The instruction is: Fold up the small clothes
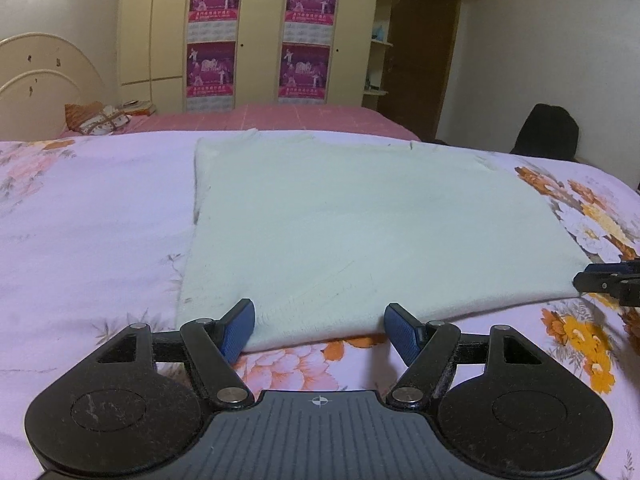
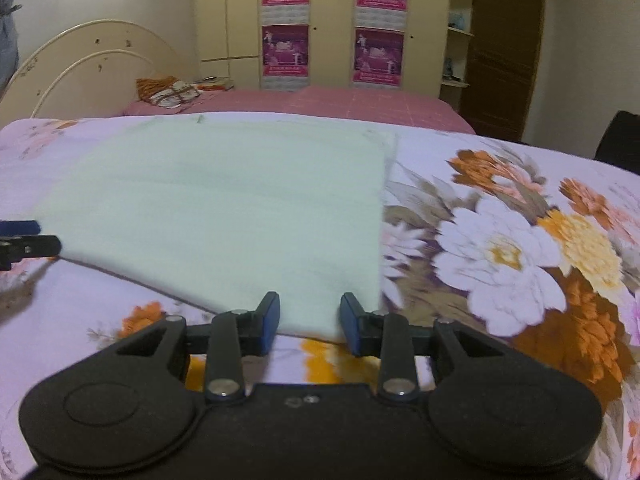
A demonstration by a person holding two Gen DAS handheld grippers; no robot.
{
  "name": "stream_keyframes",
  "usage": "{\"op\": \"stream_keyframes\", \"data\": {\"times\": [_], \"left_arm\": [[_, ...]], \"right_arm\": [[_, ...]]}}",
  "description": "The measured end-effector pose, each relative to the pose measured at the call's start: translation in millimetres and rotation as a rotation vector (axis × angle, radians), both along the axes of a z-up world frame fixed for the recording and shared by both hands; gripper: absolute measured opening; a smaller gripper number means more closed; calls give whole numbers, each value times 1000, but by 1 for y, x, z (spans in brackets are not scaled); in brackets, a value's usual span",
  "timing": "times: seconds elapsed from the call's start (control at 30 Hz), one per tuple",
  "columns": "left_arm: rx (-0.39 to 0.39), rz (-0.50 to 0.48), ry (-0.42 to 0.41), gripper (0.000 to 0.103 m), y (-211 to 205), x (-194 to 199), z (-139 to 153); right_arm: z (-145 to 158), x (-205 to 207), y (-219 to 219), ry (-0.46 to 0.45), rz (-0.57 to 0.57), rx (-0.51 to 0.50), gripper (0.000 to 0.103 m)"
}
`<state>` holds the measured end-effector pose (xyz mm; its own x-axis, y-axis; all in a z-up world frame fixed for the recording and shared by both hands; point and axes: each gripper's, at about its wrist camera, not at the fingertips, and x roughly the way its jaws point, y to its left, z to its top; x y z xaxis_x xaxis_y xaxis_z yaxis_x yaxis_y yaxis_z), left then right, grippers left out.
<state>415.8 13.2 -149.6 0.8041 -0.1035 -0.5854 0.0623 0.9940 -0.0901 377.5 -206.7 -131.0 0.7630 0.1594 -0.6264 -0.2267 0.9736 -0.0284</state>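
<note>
A pale green cloth (image 1: pixel 340 208) lies flat and smooth on the floral bedspread (image 1: pixel 80 220). My left gripper (image 1: pixel 320 312) is open wide at the cloth's near edge, close to its left corner, and the hem runs between the blue pads (image 1: pixel 240 328). My right gripper (image 2: pixel 309 304) stands open with a narrower gap at the near right corner of the cloth (image 2: pixel 224 200), whose edge lies between the pads (image 2: pixel 270 316) without being pinched. Each gripper also shows at the side of the other's view: right gripper (image 1: pixel 600 280), left gripper (image 2: pixel 36 236).
Beyond the bedspread (image 2: pixel 500 240) is a pink-sheeted bed (image 1: pixel 280 118) with a cream headboard (image 1: pixel 44 76) and a small pile of fabric (image 1: pixel 100 120). A wardrobe with purple posters (image 1: pixel 260 36) stands behind it, and a dark chair (image 1: pixel 548 132) is at the right.
</note>
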Motion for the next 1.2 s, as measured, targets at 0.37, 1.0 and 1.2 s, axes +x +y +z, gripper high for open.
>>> {"op": "stream_keyframes", "data": {"times": [0.37,1.0,1.2], "left_arm": [[-15,34,22,71,-1,1,-1],[-584,298,42,69,45,-48,-7],[-863,417,54,36,59,-45,-50]], "right_arm": [[1,2,1,19,-34,-2,32],[23,-15,-11,7,-91,166,32],[36,-14,0,-7,-51,202,32]]}}
